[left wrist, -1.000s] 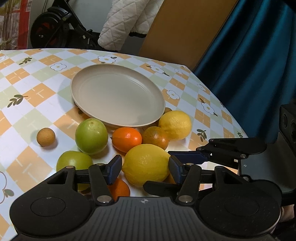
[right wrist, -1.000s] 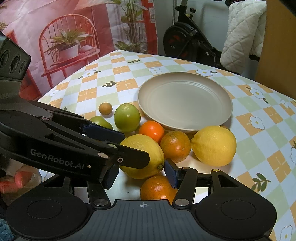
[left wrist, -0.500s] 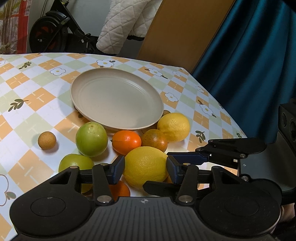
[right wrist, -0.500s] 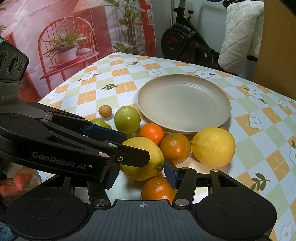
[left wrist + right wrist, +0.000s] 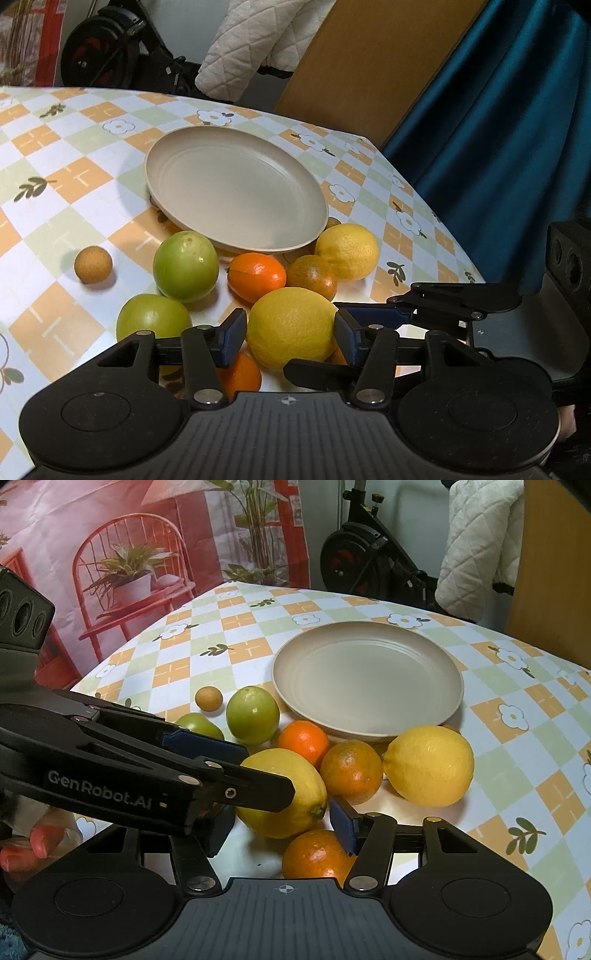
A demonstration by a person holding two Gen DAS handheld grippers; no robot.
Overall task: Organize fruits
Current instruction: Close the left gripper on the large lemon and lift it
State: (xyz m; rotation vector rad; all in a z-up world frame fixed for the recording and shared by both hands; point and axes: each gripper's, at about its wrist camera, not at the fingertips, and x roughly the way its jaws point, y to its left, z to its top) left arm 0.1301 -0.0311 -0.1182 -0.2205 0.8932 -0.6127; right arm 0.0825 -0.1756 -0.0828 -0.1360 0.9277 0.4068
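My left gripper (image 5: 291, 332) straddles the near lemon (image 5: 291, 325), and both blue pads touch its sides while the jaws ease open slightly. The lemon still rests on the flowered tablecloth. An orange (image 5: 314, 856) lies just in front of that lemon (image 5: 288, 821). My right gripper (image 5: 280, 830) stands over it with jaws opening; bare cloth shows between the orange and the left pad. The left gripper's fingers (image 5: 207, 744) cross the right wrist view from the left. The beige plate (image 5: 236, 184) lies bare behind the fruit.
Around the plate (image 5: 369, 672) lie a second lemon (image 5: 428, 764), a dark orange (image 5: 351, 771), a mandarin (image 5: 303, 738), two green fruits (image 5: 184, 266) and a small brown ball (image 5: 92, 264). The table edge and blue curtain (image 5: 498, 129) are close on the right. A hand with red nails (image 5: 22, 853) holds the left gripper.
The left jaws have closed from a clear gap onto the near lemon's sides. The left view has tilted slightly. The right gripper and all the fruit have stayed in place.
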